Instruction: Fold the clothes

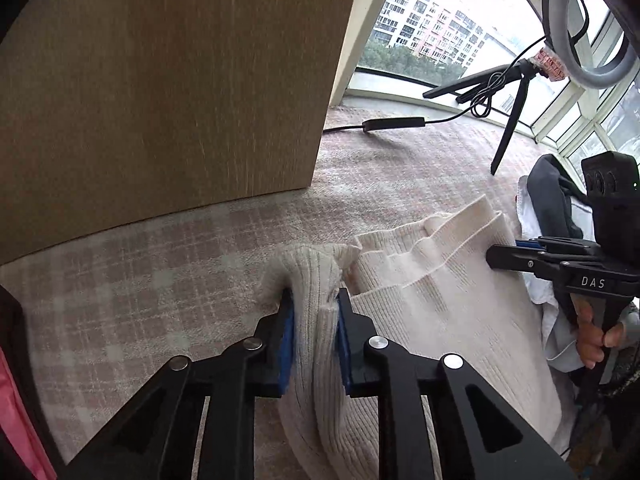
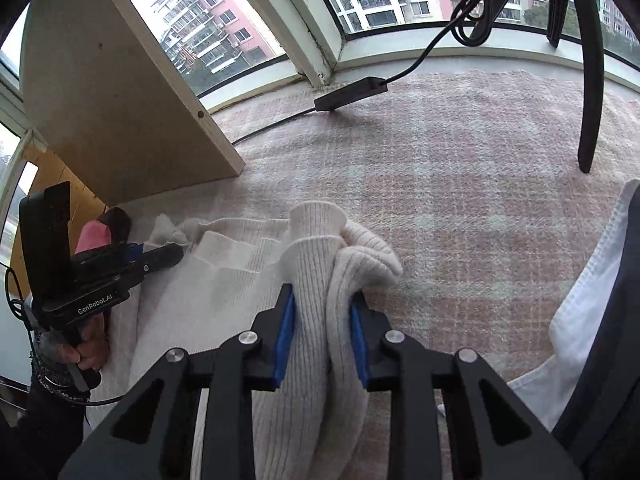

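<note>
A cream ribbed knit sweater (image 1: 432, 280) lies on a pink plaid blanket (image 1: 160, 280). My left gripper (image 1: 314, 300) is shut on a bunched edge of the sweater. My right gripper (image 2: 323, 304) is shut on another bunched part of the sweater (image 2: 224, 280). The knit hangs down between each pair of blue pads. The right gripper shows in the left wrist view (image 1: 494, 256) at the sweater's right side. The left gripper shows in the right wrist view (image 2: 178, 252) at the sweater's left side.
A wooden panel (image 1: 160, 80) stands at the left on the blanket. A black tripod (image 1: 508, 120) with a ring light and a cable with an inline box (image 2: 352, 94) stand near the window. White and dark grey clothes (image 2: 592, 300) lie at the right.
</note>
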### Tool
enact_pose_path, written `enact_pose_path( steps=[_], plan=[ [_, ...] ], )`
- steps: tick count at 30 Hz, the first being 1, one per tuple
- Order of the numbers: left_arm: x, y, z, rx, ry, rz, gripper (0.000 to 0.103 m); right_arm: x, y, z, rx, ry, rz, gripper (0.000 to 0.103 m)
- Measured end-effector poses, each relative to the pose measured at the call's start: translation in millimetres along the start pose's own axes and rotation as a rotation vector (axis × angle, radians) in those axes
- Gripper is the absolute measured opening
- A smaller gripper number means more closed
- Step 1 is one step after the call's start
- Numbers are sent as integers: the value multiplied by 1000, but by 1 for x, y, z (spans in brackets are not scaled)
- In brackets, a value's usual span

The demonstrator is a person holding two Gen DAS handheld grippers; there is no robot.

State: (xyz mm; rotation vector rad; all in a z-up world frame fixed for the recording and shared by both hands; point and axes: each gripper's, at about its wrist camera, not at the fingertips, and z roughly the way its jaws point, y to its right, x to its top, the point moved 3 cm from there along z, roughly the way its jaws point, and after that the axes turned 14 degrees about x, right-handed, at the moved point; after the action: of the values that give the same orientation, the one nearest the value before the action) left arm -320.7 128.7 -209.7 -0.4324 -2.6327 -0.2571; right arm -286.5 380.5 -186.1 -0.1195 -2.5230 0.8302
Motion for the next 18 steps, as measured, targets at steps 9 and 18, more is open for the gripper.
enact_pose_path(
  steps=[9,18],
  plan=[
    [11,11,-173,-66,323,47,15,3,-105,-129,39,252,-220,21],
    [-125,36,-195,-67,270,215,23,-96,-127,-159,-98,207,-305,26]
  ],
)
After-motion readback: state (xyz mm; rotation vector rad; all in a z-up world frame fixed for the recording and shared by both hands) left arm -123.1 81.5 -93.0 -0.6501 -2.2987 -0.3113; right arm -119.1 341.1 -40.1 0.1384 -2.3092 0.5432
